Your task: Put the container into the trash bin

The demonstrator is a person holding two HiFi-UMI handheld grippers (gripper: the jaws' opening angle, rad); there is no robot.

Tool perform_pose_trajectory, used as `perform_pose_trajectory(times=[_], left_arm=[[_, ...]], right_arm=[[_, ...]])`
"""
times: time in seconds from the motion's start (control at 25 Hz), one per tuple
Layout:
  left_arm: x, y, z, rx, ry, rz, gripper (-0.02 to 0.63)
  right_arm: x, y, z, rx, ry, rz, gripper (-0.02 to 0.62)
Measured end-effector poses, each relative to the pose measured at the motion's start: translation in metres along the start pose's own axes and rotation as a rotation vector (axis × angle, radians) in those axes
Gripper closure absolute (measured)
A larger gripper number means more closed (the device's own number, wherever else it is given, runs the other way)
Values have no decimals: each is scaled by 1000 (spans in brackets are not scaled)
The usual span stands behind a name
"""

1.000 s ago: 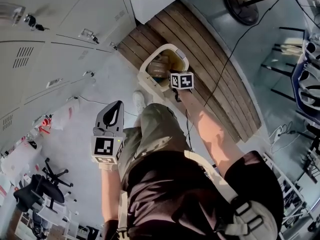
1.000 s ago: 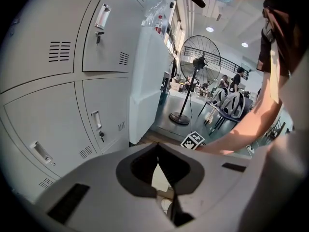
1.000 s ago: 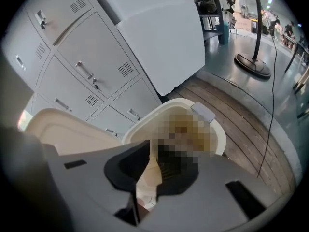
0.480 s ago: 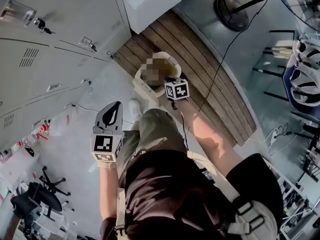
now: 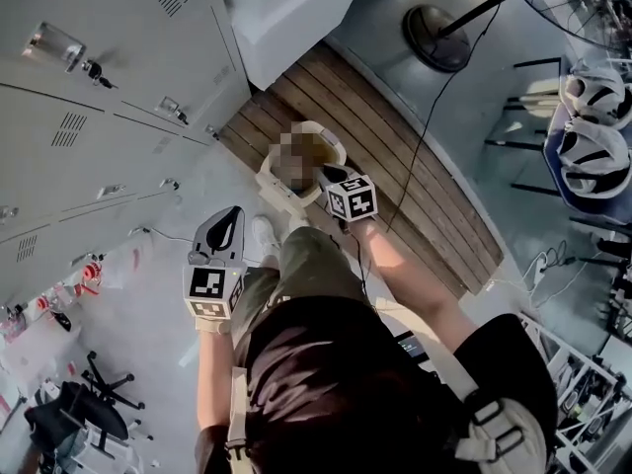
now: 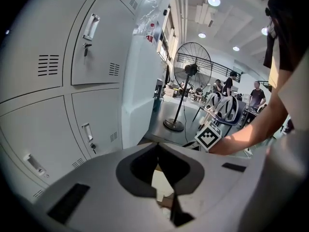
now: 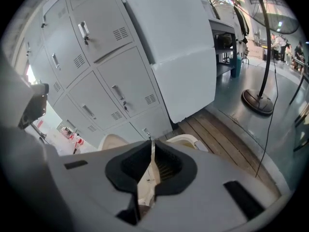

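Note:
The cream trash bin stands on the floor at the edge of a wooden slat platform, and a mosaic patch covers its inside, so no container shows. My right gripper hangs just above the bin's near right rim, shut with nothing between its jaws. In the right gripper view the right gripper has its jaws closed together, with the bin's rim behind them. My left gripper is lower left, over the grey floor beside my leg, shut and empty. In the left gripper view the left gripper points toward the lockers.
Grey lockers line the left side and a white cabinet stands behind the bin. The slat platform runs to the right, with a fan base and a cable beyond it. Helmets sit at far right. My shoe is near the bin.
My right gripper has lifted up and back from over the bin's opening toward my body. The left gripper has risen slightly.

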State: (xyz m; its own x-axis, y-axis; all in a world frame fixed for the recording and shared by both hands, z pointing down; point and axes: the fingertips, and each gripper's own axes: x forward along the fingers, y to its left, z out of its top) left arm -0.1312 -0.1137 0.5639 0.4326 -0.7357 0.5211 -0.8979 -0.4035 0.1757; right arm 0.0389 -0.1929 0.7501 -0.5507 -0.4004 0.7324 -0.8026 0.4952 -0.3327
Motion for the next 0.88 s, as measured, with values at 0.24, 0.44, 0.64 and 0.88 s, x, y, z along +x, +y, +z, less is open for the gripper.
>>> perform_pose_trajectory(times=[0.24,0.44,0.64,0.88], left_arm=[[3,-4,15,21,-30,-31,597],[7,-11,35,50,-64,-61,597],[9,-19,56,88,-95,-92,597],[9,-29,89,133,-148,-133,597]], right_arm=[[-39,21,33,-81,-88,11,561],[-75,38,58,-123,-173,19,561],[-114,55,78,-181,-240,19,561],[-161,65,102,-206,-321,11,561]])
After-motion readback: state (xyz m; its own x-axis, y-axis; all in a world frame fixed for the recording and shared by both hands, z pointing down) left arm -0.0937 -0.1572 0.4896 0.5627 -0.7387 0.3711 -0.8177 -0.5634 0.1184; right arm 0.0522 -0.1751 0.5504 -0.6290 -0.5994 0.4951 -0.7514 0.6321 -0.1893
